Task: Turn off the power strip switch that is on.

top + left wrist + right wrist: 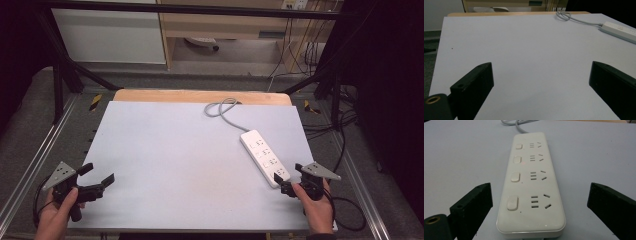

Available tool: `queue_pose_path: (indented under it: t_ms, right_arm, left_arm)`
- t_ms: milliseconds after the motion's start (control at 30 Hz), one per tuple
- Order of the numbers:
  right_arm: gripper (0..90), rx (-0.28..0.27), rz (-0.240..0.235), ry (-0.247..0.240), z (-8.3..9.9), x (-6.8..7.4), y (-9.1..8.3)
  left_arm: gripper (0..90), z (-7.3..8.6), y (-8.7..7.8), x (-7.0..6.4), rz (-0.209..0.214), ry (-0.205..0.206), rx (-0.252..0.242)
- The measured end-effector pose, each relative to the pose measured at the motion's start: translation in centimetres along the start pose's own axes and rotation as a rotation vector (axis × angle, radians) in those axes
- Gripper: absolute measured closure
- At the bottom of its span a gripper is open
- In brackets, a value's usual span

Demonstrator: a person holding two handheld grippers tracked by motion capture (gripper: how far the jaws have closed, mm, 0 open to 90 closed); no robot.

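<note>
White plastic, one power strip (pixel 265 158) lay on the right of the table (pixel 175 165), and from above we saw its grey cable (pixel 223 111) looped toward the far edge. Our right tool's (pixel 291 178) own view added four switches and four sockets, the strip's near end between its spread jaws. Our left tool (pixel 100 181) hung released over bare table.

Power strip (pixel 265 157) on table (pixel 175 165) right side; cable (pixel 222 109) behind.
</note>
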State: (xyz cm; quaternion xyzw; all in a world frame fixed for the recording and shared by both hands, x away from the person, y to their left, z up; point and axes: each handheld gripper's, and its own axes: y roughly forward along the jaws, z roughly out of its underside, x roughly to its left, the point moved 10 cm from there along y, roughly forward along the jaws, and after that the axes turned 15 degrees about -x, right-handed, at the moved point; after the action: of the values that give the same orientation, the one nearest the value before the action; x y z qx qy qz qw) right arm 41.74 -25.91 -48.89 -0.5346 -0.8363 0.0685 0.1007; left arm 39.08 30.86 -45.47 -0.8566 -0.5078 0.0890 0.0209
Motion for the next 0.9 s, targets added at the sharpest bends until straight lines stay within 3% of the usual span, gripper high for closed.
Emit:
queue_pose_path:
  t_ms: [300, 567, 700, 833, 900]
  right_arm:
    - [10.1, -0.020, -0.013, 0.004, -0.4, 0.3, 0.0]
    - [5.0, -0.038, 0.014, 0.047, -1.2, 0.3, 0.3]
    - [3.9, -0.052, 0.019, 0.042, -1.7, 0.3, 0.4]
    - [4.7, -0.052, 0.033, 0.031, -1.9, 0.6, 0.6]
    - [4.4, -0.050, 0.025, 0.026, -2.0, 0.8, 0.8]
  left_arm:
    - [5.5, -0.2, 0.2, 0.0, 0.000, -0.001, -0.005]
    - [5.5, 0.0, 0.3, 0.0, 0.004, -0.004, 0.000]
    - [5.5, -0.1, 0.5, -0.2, 0.008, 0.004, 0.001]
    - [5.5, 0.0, 0.4, -0.2, 0.014, -0.009, -0.001]
    - [5.5, -0.1, 0.4, -0.2, 0.019, -0.035, -0.005]
